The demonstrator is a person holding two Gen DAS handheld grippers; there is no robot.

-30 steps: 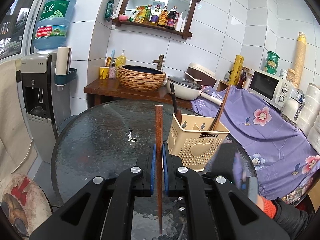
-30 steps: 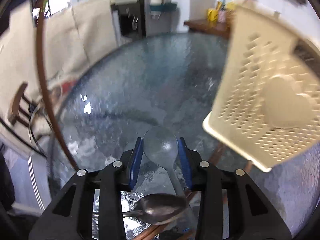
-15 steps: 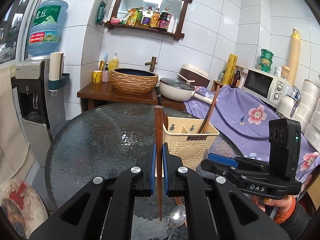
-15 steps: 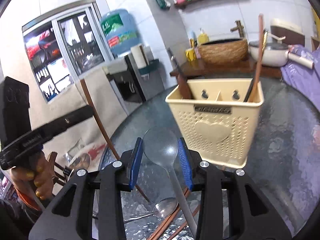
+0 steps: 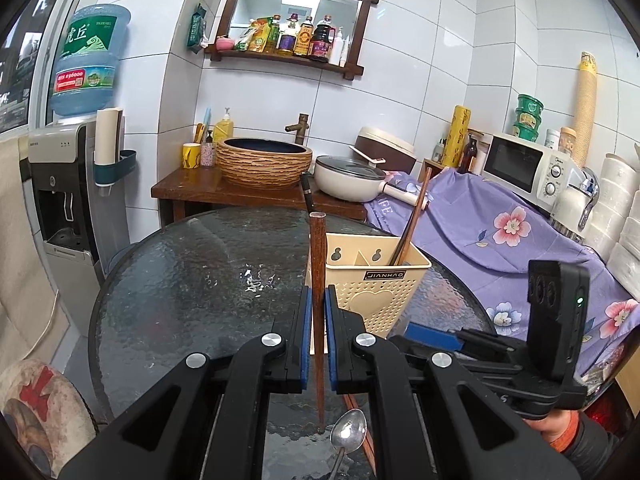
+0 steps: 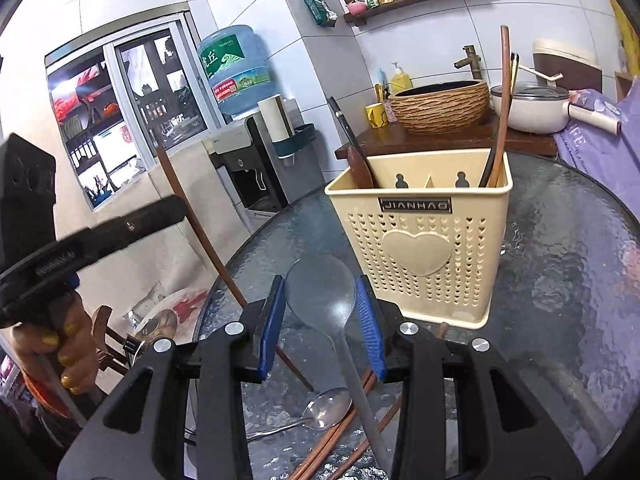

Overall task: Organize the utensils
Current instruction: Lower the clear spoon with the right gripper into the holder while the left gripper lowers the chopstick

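Note:
My left gripper (image 5: 316,312) is shut on a brown wooden chopstick (image 5: 318,264), held upright just left of the cream utensil basket (image 5: 372,292). My right gripper (image 6: 320,316) is shut on a clear plastic spoon (image 6: 320,292), bowl forward, in front of the basket (image 6: 424,248). The basket holds a dark-handled utensil (image 6: 356,160) at its left and chopsticks (image 6: 500,120) at its right. A metal spoon (image 6: 324,406) and loose chopsticks (image 6: 332,440) lie on the glass table below the right gripper. The metal spoon also shows in the left wrist view (image 5: 350,434).
The round glass table (image 5: 180,280) carries the basket. Behind it stand a wooden stand with a woven basin (image 5: 264,160), a pan (image 5: 348,178), a purple floral cloth (image 5: 500,232) and a microwave (image 5: 524,168). A water dispenser (image 5: 60,184) stands at the left.
The right gripper has risen and levelled from looking down at the table to facing the basket. The left gripper with the chopstick has drawn back a little from the basket.

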